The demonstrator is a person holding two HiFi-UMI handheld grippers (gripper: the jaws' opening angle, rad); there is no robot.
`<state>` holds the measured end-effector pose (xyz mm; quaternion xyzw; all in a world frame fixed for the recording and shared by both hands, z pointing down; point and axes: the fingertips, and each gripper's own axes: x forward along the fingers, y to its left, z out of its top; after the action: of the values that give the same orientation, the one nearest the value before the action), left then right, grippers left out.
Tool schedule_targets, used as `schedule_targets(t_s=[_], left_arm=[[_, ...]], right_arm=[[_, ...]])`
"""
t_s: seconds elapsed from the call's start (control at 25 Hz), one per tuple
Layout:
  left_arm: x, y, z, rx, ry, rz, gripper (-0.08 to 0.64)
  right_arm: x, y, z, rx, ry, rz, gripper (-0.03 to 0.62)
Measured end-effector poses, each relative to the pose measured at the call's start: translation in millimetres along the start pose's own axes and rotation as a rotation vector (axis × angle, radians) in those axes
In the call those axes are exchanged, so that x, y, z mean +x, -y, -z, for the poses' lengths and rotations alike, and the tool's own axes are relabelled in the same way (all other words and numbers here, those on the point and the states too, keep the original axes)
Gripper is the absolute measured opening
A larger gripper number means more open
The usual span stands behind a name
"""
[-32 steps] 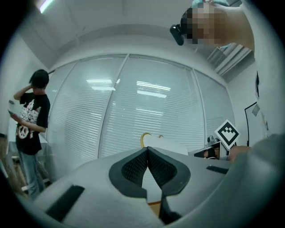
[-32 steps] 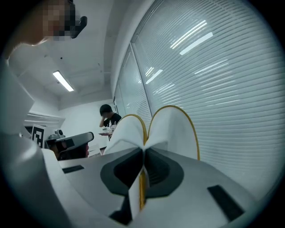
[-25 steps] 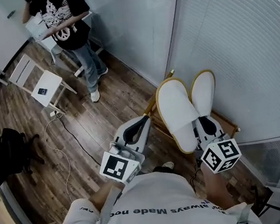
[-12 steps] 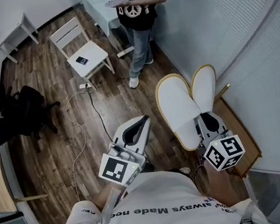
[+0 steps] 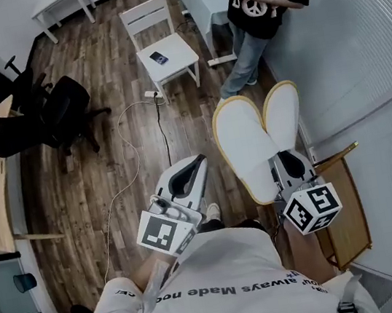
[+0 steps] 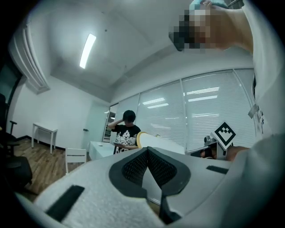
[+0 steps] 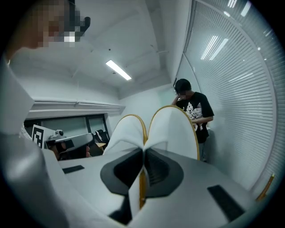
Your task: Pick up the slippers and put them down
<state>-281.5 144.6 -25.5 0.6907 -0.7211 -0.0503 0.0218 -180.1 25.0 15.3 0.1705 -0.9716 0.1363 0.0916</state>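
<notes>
White slippers (image 5: 256, 142) with yellow edging, one pair. The heel ends are pinched together in the right claw (image 7: 143, 156) and the toes fan outward, away from the holder. They are held aloft over the wood floor (image 5: 117, 76) and rest on nothing. A single grip carries both, probably so they can be set down together. The left claw (image 6: 147, 151) is pressed together on nothing and sits idle alongside. A person (image 5: 260, 2) stands at far right.

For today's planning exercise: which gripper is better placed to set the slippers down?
Right. The right gripper is clamped on both slippers; the left gripper is shut on nothing, off to their side.
</notes>
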Motion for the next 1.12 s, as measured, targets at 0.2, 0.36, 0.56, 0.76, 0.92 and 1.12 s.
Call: schedule_targets(t_s=[0.2, 0.36, 0.56, 0.76, 0.92, 1.12], left_arm=[[-18, -21, 4, -0.016, 0.003, -0.08, 0.011], [-17, -22, 6, -0.028, 0.006, -0.122, 0.011], [0, -18, 13, -0.035, -0.004, -0.138, 0.011], [21, -20, 30, -0.033, -0.022, -0.148, 0.011], [31, -32, 52, -0.024, -0.057, -0.166, 0.011], [37, -46, 97, -0.025, -0.109, -0.176, 0.011]], right_arm=[[24, -20, 5, -0.016, -0.026, -0.062, 0.021], [28, -17, -3, -0.035, -0.03, -0.085, 0.021], [29, 3, -6, -0.043, -0.038, -0.09, 0.021], [35, 24, 5, -0.039, -0.061, -0.082, 0.021], [46, 36, 24, -0.049, -0.092, -0.073, 0.021], [63, 45, 70, -0.035, -0.168, -0.083, 0.021]])
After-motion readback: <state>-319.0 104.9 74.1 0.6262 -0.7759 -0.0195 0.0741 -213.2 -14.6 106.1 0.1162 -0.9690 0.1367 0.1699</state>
